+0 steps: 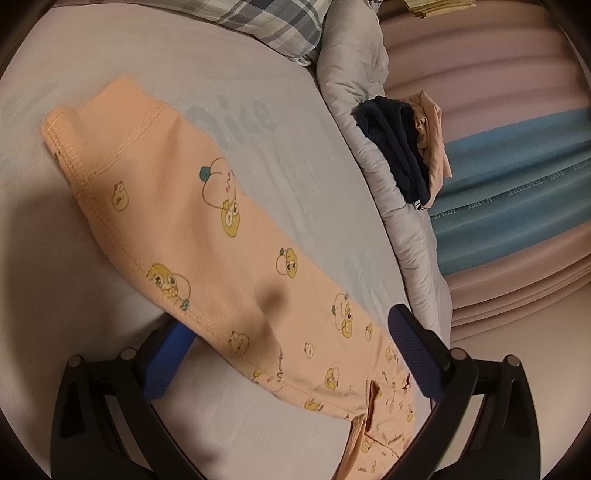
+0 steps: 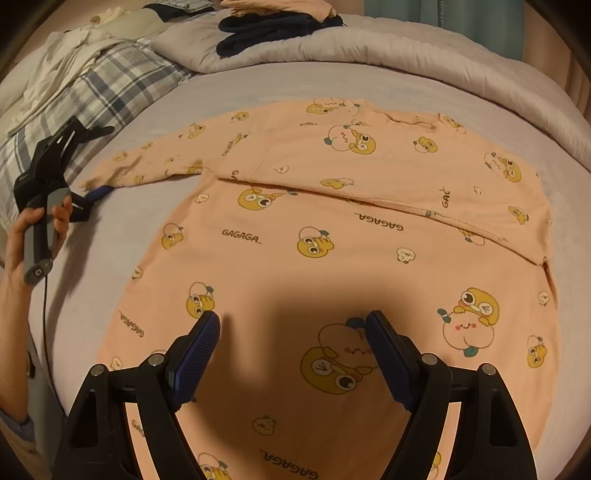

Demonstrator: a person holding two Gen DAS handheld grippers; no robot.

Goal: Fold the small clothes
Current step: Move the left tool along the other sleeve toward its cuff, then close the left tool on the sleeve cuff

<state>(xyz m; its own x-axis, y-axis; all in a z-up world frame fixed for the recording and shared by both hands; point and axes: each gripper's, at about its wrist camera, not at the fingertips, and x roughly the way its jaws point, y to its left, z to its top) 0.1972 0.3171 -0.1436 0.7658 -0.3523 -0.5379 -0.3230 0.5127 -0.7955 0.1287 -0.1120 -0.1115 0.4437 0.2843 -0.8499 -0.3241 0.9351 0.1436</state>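
A peach long-sleeved shirt (image 2: 332, 240) with cartoon prints lies flat on the grey bed sheet (image 2: 258, 88). Its far right part is folded over onto the body, leaving a stitched edge running across (image 2: 388, 201). The other sleeve (image 2: 155, 162) stretches left. My right gripper (image 2: 291, 332) hovers open just above the shirt's near part, with nothing between its fingers. In the left wrist view that sleeve (image 1: 207, 229) runs diagonally between the wide-apart jaws of my left gripper (image 1: 291, 321). Its edge drapes over the left pad (image 1: 166, 362), and the ribbed cuff (image 1: 74, 133) is far from the pads.
A plaid pillow (image 2: 110, 85) lies left of the shirt, and a rolled grey comforter (image 2: 369, 51) runs along the far side. Folded dark navy clothes (image 2: 269, 29) and a peach garment sit on the comforter. A person's hand (image 2: 22, 240) holds the left gripper's handle at the bed's left edge.
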